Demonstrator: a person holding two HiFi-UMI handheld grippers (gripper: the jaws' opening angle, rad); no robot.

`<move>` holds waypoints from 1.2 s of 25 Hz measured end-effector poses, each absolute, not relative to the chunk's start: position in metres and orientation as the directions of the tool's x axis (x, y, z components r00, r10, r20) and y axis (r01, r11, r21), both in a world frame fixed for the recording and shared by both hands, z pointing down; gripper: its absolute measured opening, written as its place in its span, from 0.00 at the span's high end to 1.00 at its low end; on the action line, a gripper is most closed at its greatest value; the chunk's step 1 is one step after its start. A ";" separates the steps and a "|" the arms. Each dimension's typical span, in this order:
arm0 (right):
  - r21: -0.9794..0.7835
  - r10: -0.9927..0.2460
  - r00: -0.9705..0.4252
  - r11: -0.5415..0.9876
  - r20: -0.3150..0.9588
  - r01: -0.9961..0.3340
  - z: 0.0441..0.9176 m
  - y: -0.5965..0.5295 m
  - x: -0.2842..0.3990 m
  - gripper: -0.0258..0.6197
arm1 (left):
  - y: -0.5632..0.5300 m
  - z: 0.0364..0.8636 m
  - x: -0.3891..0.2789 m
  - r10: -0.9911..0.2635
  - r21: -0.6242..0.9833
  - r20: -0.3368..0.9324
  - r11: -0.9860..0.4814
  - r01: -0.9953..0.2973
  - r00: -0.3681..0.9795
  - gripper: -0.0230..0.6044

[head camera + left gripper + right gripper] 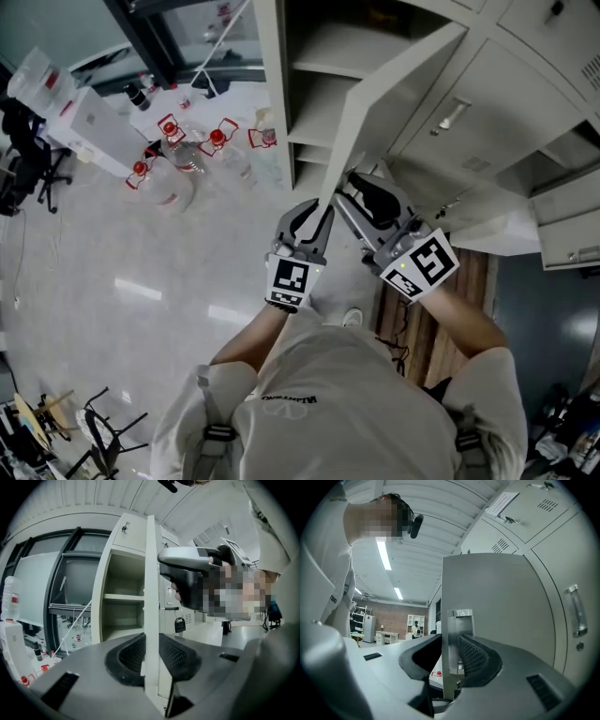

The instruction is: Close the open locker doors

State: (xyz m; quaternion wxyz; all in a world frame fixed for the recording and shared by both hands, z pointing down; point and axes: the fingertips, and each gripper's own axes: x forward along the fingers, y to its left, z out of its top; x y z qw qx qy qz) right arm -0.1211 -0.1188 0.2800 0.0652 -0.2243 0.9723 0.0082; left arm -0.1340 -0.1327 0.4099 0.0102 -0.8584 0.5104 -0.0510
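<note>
Clamped on door [150, 573] edge between left gripper [151, 654] pads, ready to swing it shut. Spread wide at right gripper [449, 658], latch [461, 620] loose between jaws, probably just guiding.

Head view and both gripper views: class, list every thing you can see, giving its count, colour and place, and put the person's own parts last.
open locker door: one, pale grey, swung outward at the centre
shelves: at least two, pale grey, inside the open compartment
closed locker doors: several, pale grey, to the right of the open one
padlock: one, black, hanging on a closed door
bottles: several, clear with red tops, on the floor to the left
floor: pale and glossy
left gripper: one, grey, clamped on the open door's edge
right gripper: one, grey, open, with the door's metal latch between its jaws
forearms: two, bare, at the bottom of the head view
</note>
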 end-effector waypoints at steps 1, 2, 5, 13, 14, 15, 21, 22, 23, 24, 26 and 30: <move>-0.014 -0.435 -0.891 0.899 -0.131 -0.437 0.280 -0.121 -0.126 0.77 | -0.136 0.410 -0.138 -0.875 -0.069 0.075 -0.484 -0.872 0.479 0.82; -0.015 -0.436 -0.890 0.899 -0.133 -0.438 0.280 -0.123 -0.130 0.78 | -0.138 0.410 -0.141 -0.871 -0.070 0.073 -0.490 -0.869 0.485 0.82; -0.017 -0.439 -0.888 0.897 -0.137 -0.442 0.278 -0.132 -0.142 0.79 | -0.149 0.409 -0.151 -0.862 -0.070 0.068 -0.507 -0.859 0.503 0.82; -0.016 -0.452 -0.881 0.891 -0.138 -0.454 0.278 -0.164 -0.164 0.87 | -0.179 0.409 -0.174 -0.842 -0.065 0.057 -0.539 -0.840 0.536 0.82; -0.015 -0.452 -0.881 0.891 -0.137 -0.455 0.278 -0.168 -0.167 0.87 | -0.182 0.409 -0.178 -0.844 -0.069 0.056 -0.537 -0.841 0.534 0.82; -0.014 -0.453 -0.881 0.890 -0.136 -0.455 0.278 -0.171 -0.170 0.88 | -0.184 0.409 -0.183 -0.850 -0.074 0.055 -0.527 -0.847 0.524 0.81; -0.024 -0.470 -0.873 0.882 -0.132 -0.472 0.279 -0.201 -0.187 0.89 | -0.182 0.394 -0.214 -0.885 -0.154 -0.044 -0.452 -0.879 0.463 0.88; -0.023 -0.473 -0.871 0.880 -0.134 -0.475 0.279 -0.207 -0.189 0.89 | -0.183 0.392 -0.214 -0.880 -0.171 -0.048 -0.460 -0.871 0.473 0.90; -0.021 -0.477 -0.869 0.878 -0.135 -0.479 0.278 -0.213 -0.192 0.89 | -0.187 0.392 -0.213 -0.873 -0.178 -0.048 -0.470 -0.864 0.485 0.92; -0.020 -0.481 -0.866 0.875 -0.135 -0.483 0.277 -0.218 -0.195 0.90 | -0.191 0.391 -0.213 -0.867 -0.176 -0.047 -0.481 -0.859 0.496 0.93; -0.013 -0.492 -0.860 0.869 -0.136 -0.495 0.274 -0.226 -0.201 0.90 | -0.204 0.389 -0.212 -0.861 -0.164 -0.042 -0.494 -0.854 0.507 0.95; -0.004 -0.528 -0.838 0.846 -0.141 -0.532 0.274 -0.244 -0.208 0.91 | -0.236 0.398 -0.212 -0.867 -0.154 -0.017 -0.490 -0.858 0.499 0.96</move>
